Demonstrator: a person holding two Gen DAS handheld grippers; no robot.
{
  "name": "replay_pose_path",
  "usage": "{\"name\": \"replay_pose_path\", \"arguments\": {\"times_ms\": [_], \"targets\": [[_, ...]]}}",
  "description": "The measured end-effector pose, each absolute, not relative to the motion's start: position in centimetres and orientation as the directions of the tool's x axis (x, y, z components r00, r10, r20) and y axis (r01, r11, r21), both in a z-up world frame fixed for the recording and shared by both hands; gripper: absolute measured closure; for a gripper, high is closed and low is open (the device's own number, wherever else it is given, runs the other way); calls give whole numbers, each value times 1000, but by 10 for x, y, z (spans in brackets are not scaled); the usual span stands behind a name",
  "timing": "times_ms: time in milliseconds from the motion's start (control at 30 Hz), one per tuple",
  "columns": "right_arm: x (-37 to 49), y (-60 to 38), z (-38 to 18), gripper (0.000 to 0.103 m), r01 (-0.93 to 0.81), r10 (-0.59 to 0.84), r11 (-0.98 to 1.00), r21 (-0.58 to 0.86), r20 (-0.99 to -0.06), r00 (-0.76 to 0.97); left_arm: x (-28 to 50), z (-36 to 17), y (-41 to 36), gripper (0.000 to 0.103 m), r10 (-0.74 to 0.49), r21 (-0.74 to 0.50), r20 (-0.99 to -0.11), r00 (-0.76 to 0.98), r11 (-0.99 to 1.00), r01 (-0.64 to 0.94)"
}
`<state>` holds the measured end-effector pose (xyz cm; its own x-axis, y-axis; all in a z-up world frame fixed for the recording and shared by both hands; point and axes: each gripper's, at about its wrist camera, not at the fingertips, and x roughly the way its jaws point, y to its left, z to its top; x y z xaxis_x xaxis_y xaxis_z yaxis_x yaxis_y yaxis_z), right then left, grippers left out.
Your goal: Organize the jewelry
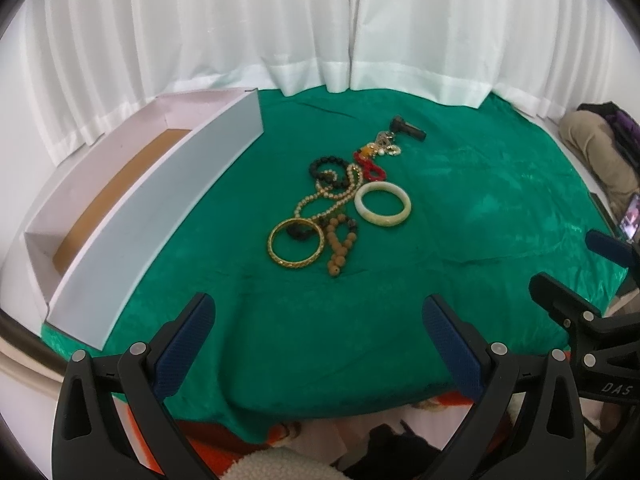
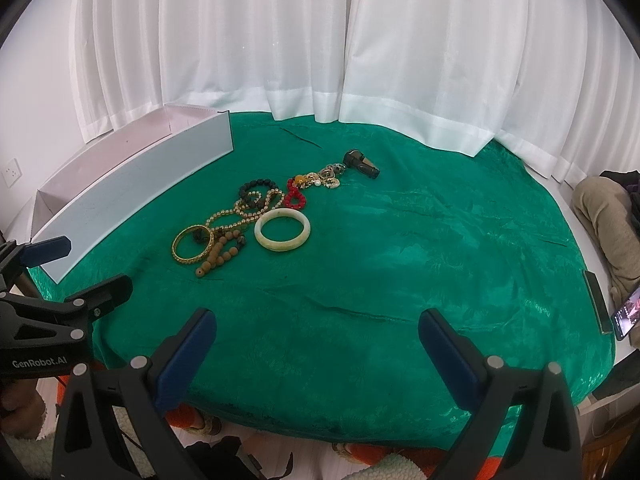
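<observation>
Left wrist view: one gold metal bangle [image 1: 295, 242], one pale jade bangle [image 1: 383, 203] and several bead strings lie in a heap on the green cloth-covered table [image 1: 460, 240], well ahead of the empty, wide-open left tongs [image 1: 319, 343]. One long white cardboard box [image 1: 160, 200] stands left.

Right wrist view: the heap's long axis runs from the gold bangle [image 2: 193, 244], near left, to a dark stubby cylinder [image 2: 362, 163], far right, ahead-left of the empty, wide-open right tongs [image 2: 318, 354].
</observation>
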<state>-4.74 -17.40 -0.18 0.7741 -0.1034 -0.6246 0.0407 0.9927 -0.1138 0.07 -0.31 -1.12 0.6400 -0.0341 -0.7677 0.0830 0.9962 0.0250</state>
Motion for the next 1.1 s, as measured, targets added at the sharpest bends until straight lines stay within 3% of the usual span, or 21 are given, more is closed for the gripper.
{"name": "replay_pose_path", "arguments": {"times_ms": [1100], "targets": [[-47, -175, -2, 0, 41, -103, 993, -112, -627, 772, 1, -12, -1, 1, -28, 33, -769, 638, 996, 84]]}}
